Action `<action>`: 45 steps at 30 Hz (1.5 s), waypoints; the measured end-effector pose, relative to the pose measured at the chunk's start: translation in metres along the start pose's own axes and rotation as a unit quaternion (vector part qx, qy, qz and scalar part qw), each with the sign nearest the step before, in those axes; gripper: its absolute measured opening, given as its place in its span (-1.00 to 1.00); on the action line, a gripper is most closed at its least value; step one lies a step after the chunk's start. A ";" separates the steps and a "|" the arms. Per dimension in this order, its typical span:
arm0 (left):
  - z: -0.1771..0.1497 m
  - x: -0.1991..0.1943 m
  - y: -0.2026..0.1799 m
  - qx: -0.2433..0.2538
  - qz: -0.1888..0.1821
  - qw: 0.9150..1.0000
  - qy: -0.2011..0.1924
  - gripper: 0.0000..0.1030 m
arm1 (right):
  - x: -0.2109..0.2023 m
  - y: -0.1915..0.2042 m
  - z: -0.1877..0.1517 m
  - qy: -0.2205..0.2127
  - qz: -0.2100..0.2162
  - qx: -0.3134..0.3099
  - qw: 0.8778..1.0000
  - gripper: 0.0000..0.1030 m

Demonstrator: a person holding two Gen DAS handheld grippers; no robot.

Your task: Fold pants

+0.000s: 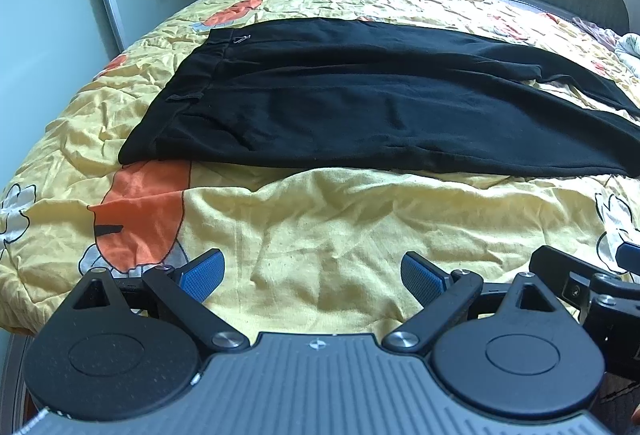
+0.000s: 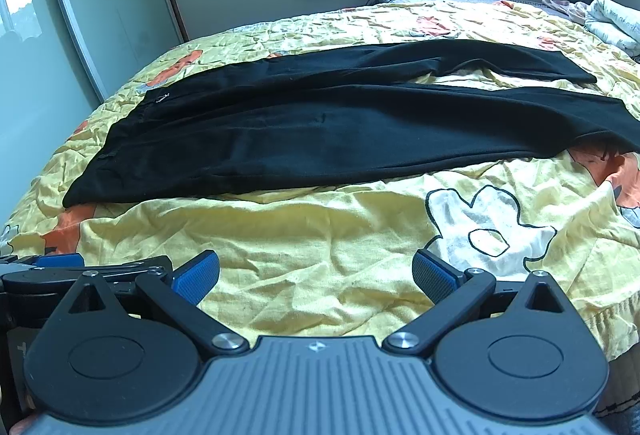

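— Across the middle of both frames, what lies there?

— Black pants [image 1: 360, 103], spread flat on a yellow bedspread [image 1: 320, 235] with orange and white cartoon prints. Going left to right in the left wrist view: the waistband [image 1: 188, 83] at centre left with its belt loop and a small metal clasp, then the seat, then two legs running off toward the right edge. In the right wrist view the leg ends [image 2: 600, 107] show at the right, the farther leg slightly parted from the nearer.

— And the tools?

— The left gripper [image 1: 312, 275] hangs at the bottom of its frame, blue ribbed pads spread wide, nothing between them. The right gripper [image 2: 316, 275] likewise gapes empty (its neighbour's edge peeks in at lower left). Both hover over bare bedspread, well short of the pants.

— How will the cloth behave?

— I'd judge it soft, matte, fairly thick knit or fleece: light, limp, no stiffness, likely to sag and drag on the crumpled bedspread. The waistband is the firmest part, so pinch there on the left and at a hem on the right, taking both layers.
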State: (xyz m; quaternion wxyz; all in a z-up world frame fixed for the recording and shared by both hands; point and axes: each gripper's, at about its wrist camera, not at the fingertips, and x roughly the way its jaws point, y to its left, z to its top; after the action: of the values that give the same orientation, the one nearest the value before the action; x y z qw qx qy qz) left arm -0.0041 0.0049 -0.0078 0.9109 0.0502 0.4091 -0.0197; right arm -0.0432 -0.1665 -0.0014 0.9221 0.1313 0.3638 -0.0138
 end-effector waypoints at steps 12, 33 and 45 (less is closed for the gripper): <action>-0.001 0.001 -0.001 -0.001 0.000 1.000 0.003 0.87 | 0.002 0.000 0.000 0.003 0.004 -0.002 1.000 1.00; 0.041 0.017 0.013 0.003 0.019 0.998 -0.058 0.87 | 0.029 0.001 0.067 -0.085 0.112 -0.114 0.984 1.00; 0.104 0.054 0.071 -0.073 0.041 0.995 -0.051 0.87 | 0.152 0.034 0.198 -0.034 0.186 -0.218 0.957 1.00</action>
State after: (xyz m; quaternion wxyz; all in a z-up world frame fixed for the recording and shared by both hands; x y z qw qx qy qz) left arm 0.1152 0.0647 0.0258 0.9317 -0.0011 0.3605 0.0451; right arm 0.2049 -0.1732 0.0427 0.9264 -0.0078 0.2954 0.2334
